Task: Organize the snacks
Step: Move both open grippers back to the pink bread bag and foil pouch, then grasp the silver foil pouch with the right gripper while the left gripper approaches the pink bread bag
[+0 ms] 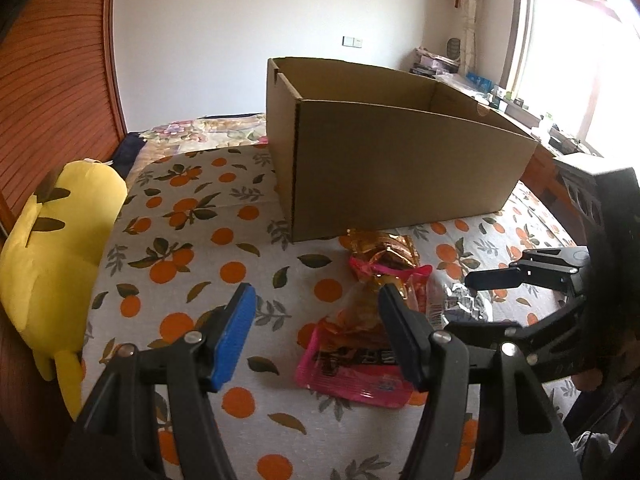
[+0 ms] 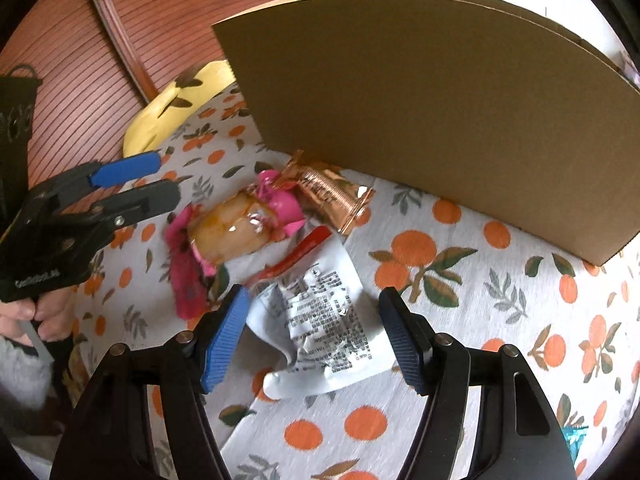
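Both grippers, left gripper (image 1: 316,320) and right gripper (image 2: 312,328), are held released above snack packets before the open brown cardboard box (image 1: 400,160).
Pickup is judged in hand; next, jaws must be closed on the white printed foil packet (image 2: 332,320) or pink plastic packet (image 1: 352,364).

Home bedroom: quilted bed (image 1: 192,208), plush toy (image 1: 60,240)

Cardboard box (image 2: 440,120) interior hidden; plush (image 2: 176,108) mostly behind box.

Orange-fruit-print cloth (image 1: 192,240), brown box (image 1: 400,168), pink packet (image 1: 352,364).
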### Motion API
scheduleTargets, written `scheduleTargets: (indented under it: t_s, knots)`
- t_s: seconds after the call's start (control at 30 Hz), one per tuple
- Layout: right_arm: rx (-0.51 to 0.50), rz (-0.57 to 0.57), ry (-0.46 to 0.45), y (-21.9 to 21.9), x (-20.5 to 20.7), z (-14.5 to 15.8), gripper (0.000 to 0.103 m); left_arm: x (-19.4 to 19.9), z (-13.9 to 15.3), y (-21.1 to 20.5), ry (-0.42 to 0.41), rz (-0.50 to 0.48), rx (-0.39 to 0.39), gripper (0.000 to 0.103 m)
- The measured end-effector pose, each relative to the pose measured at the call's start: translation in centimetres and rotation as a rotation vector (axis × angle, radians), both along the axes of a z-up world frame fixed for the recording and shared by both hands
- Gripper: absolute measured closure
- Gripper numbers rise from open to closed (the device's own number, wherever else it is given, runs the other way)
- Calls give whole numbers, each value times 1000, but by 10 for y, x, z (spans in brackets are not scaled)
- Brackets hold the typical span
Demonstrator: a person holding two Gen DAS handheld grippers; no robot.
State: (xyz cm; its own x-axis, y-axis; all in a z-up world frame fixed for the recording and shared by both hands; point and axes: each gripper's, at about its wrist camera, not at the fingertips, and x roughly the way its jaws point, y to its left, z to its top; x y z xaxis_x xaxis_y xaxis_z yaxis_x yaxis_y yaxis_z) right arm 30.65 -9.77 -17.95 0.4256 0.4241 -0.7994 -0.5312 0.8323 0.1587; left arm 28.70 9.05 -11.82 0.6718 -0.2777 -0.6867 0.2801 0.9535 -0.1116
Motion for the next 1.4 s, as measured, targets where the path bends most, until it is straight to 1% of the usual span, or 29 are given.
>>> scheduleTargets:
  t_s: [0.27,0.4,0.53,0.67,0.7,0.73,0.8,0.9,1.17,1.3,1.4]
  knots:
    - [-56,42,-39,9,-11,-2,32,-4,2,-1,1,3,1,39]
    - [-105,72,-62,15,-20,-8,31,-5,0,0,8,10,-3,39]
    - [-139,73,-87,19,-21,-10,31,-4,-1,-2,14,6,-12,39]
    - [-149,39,-101,20,-13,-10,31,-5,-2,-7,15,-9,-4,39]
    - [-150,31,-102,19,-12,-11,32,-5,-2,-8,14,-11,-3,39]
    - [-151,24,-106,18,-12,-11,38,-5,-1,-8,14,-14,-4,39]
    - [-159,18,-117,16,-13,-10,41,-5,0,-10,12,-18,-5,39]
    - [-140,-16,-120,6,-16,-8,44,-3,-1,-15,13,-27,-9,39]
    - [-78,-127,-106,-35,-26,-7,44,6,-8,-37,37,-86,7,39]
    - [-65,-142,-117,-43,-30,-9,43,14,-13,-46,62,-106,20,39]
    - [-92,-142,-155,-37,-35,-11,43,19,-17,-53,74,-104,56,39]
